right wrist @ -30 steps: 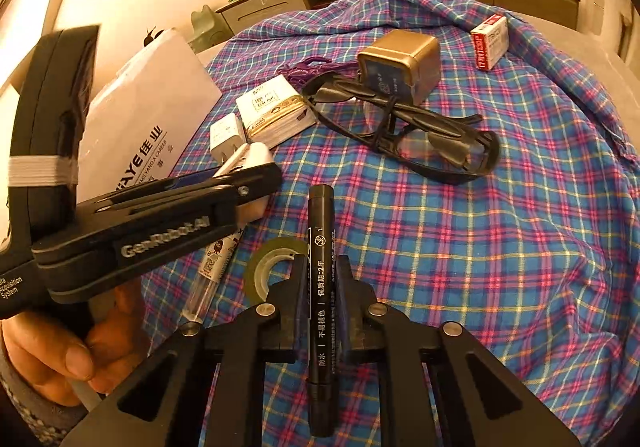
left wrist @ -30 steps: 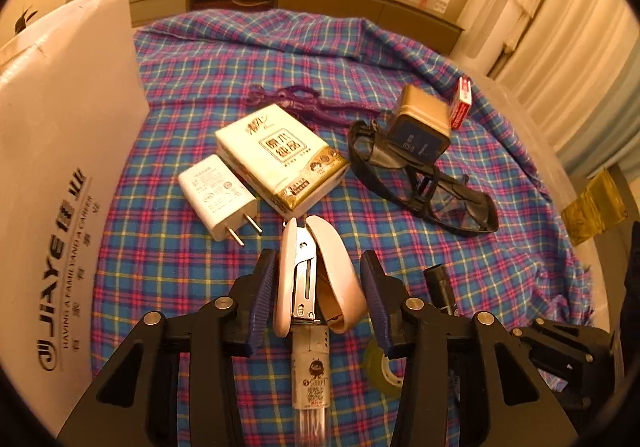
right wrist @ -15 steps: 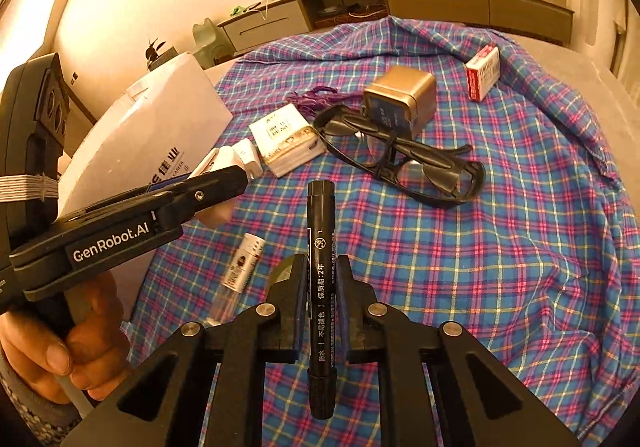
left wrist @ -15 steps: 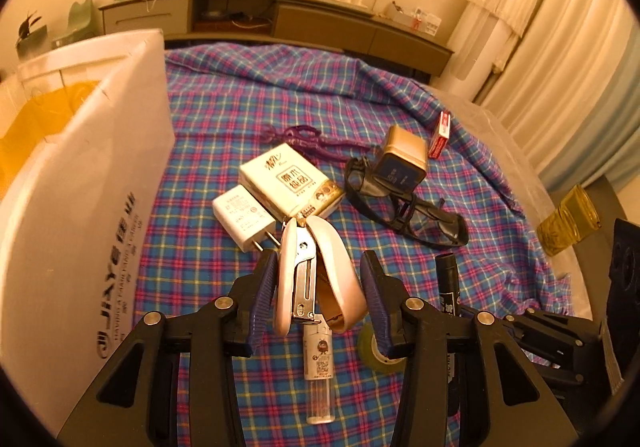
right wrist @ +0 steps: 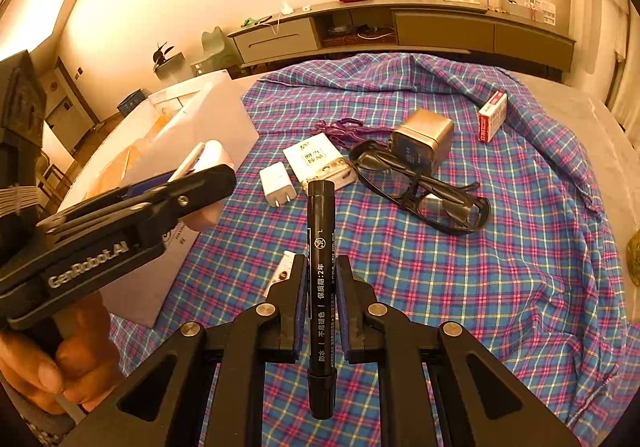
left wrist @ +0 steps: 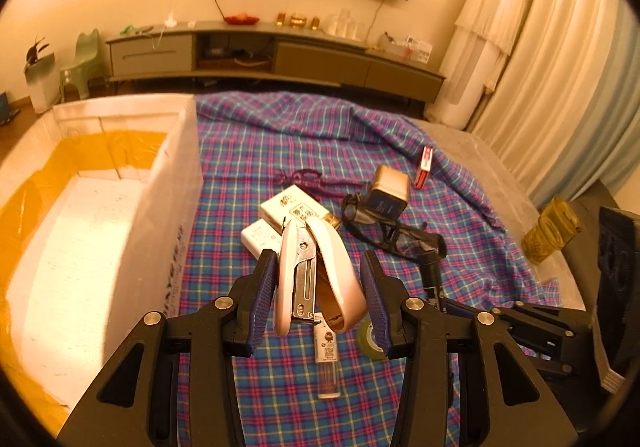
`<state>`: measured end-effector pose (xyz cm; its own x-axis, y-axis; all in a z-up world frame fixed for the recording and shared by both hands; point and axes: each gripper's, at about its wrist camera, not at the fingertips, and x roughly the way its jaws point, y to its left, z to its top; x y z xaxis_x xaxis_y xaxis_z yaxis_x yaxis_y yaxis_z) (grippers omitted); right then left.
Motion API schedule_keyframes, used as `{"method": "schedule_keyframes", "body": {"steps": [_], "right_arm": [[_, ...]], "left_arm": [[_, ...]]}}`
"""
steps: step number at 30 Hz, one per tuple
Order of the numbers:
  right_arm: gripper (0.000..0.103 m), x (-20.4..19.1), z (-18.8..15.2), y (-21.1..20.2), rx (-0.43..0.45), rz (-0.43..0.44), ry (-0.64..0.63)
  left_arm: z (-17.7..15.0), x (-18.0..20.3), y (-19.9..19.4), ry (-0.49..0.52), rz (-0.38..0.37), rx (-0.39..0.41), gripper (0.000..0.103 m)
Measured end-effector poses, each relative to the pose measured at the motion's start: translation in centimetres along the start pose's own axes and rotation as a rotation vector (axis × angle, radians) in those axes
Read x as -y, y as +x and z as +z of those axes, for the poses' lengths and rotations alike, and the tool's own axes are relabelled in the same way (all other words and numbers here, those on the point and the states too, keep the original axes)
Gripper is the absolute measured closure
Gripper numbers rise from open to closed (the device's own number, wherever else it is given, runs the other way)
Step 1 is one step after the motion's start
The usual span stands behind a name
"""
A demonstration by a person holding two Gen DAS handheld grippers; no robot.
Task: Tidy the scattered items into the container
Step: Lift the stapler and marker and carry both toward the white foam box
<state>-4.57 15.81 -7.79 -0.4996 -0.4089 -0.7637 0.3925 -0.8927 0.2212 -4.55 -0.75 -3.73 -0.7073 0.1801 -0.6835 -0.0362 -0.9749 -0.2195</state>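
Note:
My left gripper [left wrist: 318,287] is shut on a pink stapler [left wrist: 316,275] and holds it above the plaid cloth, right of the white box [left wrist: 120,215]. The box is open, with a white floor and orange lining. My right gripper [right wrist: 322,299] is shut on a black marker [right wrist: 320,271], held up over the cloth. The left gripper with the stapler [right wrist: 208,163] shows at the left of the right wrist view, next to the box [right wrist: 208,119].
On the cloth lie a white charger [right wrist: 277,183], a tissue pack [right wrist: 318,161], black glasses [right wrist: 424,187], a gold tin [right wrist: 424,135], a red-white carton [right wrist: 493,115], a purple clip [right wrist: 344,127], a clear tube [left wrist: 328,363] and a tape roll [left wrist: 368,339].
Both grippers have risen, each with its object. The left one has come up level with the box rim, so the box's inside now shows.

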Motion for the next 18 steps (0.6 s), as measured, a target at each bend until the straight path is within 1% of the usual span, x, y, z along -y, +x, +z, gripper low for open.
{"method": "schedule_keyframes", "body": {"steps": [13, 16, 18], "right_arm": [[0.088, -3.5, 0.7, -1.3, 0.028, 0.000, -0.045], [0.088, -4.3, 0.7, -1.3, 0.030, 0.001, -0.054], [0.088, -4.9, 0.8, -1.3, 0.032, 0.003, -0.061]], "left_arm": [[0.7, -1.1, -4.9, -0.004, 0.003, 0.090, 0.058], [0.8, -1.7, -5.9, -0.005, 0.023, 0.108, 0.058], [0.9, -2.0, -6.5, -0.003, 0.052, 0.121, 0.058]]}}
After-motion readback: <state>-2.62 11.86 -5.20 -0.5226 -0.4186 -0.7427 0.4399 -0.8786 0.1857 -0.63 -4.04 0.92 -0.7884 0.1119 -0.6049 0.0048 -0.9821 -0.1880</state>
